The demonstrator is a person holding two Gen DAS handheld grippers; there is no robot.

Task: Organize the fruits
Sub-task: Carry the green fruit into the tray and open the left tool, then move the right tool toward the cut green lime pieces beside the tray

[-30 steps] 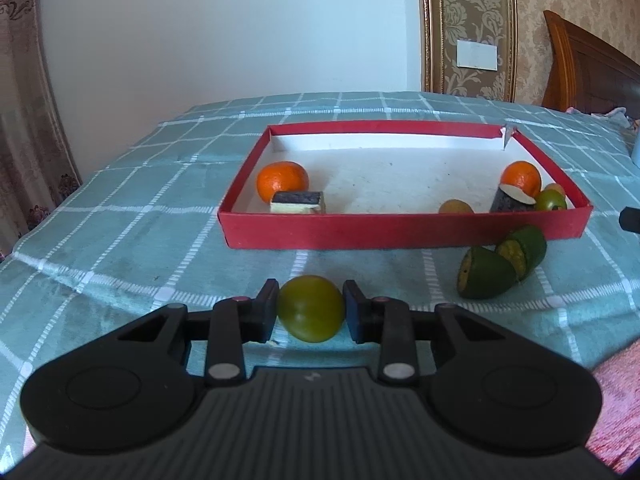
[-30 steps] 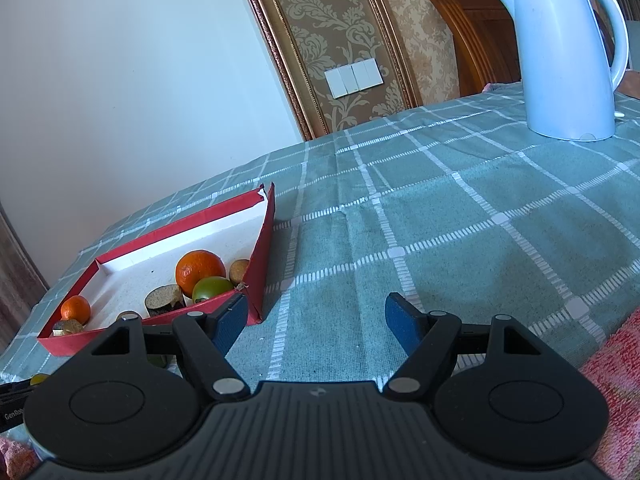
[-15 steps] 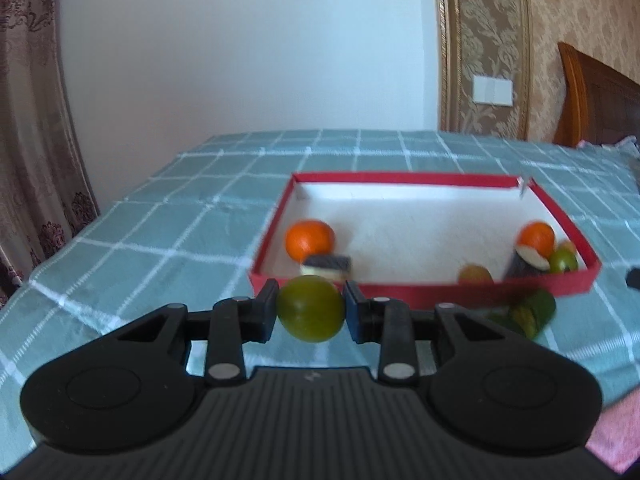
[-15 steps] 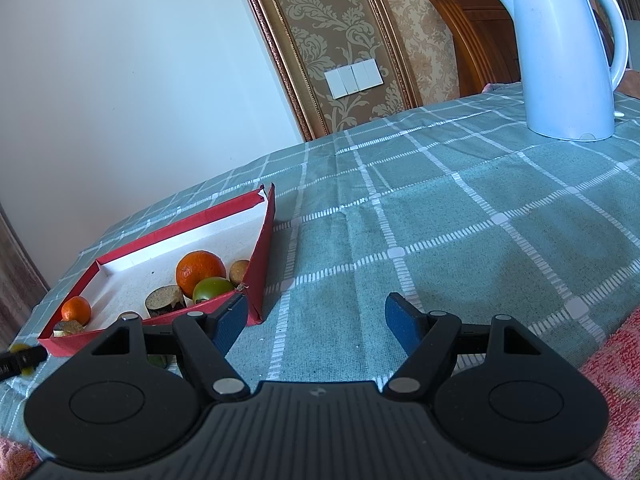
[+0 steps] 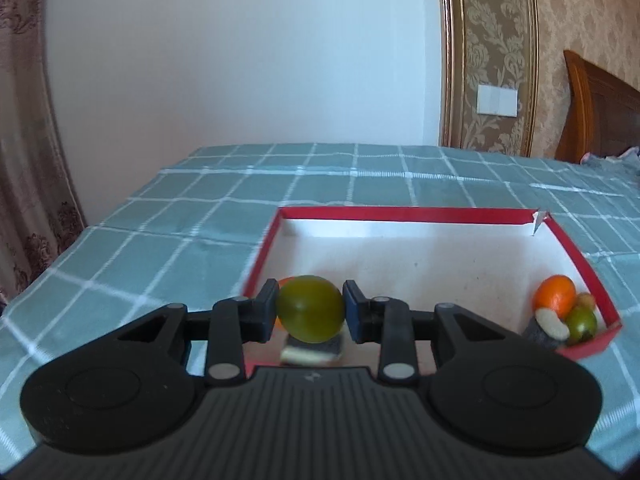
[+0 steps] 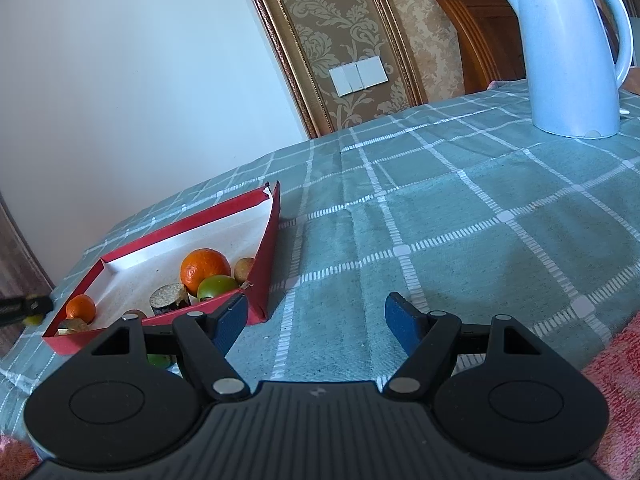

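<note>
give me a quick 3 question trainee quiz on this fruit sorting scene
1. True or false: the left gripper is shut on a green fruit.
2. The right gripper is: A) open and empty B) shut on an orange C) holding the kettle.
3. Fill in: the fruit already put away lies in a ____ box with a white inside.

Key: 1 true; 2 A; 3 red.

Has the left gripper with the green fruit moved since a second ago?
Yes. The left gripper, shut on the green fruit, has risen and gone forward: the fruit now hangs over the red box near edge, not before it.
</note>
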